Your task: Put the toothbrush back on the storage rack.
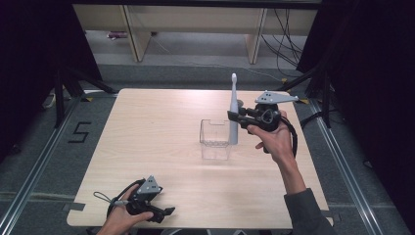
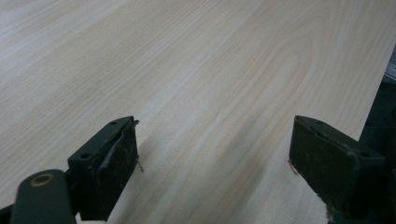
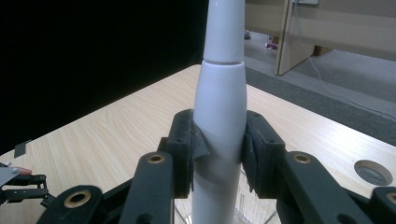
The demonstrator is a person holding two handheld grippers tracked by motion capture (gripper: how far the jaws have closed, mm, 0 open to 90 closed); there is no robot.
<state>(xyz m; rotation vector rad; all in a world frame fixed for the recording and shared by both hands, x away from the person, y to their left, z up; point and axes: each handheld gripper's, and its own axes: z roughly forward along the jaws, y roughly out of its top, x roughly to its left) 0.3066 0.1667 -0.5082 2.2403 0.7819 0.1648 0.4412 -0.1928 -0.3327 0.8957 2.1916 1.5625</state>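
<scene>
My left tongs [image 1: 164,212] rest spread apart, near the desk [image 1: 147,132] edge. Right tongs [image 1: 235,116] clamp the upright toothbrush [image 1: 234,110] beside the clear bin [image 1: 215,139]; misalignment could tip it.

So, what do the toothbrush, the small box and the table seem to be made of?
Electric toothbrush: probably smooth white plastic; its surface has a soft sheen and a seam below the neck. Small box: likely clear hard plastic, since the table shows through its walls. Table: pale wood or wood-look laminate with a matte finish; grain lines run across it, but I cannot say which.
</scene>
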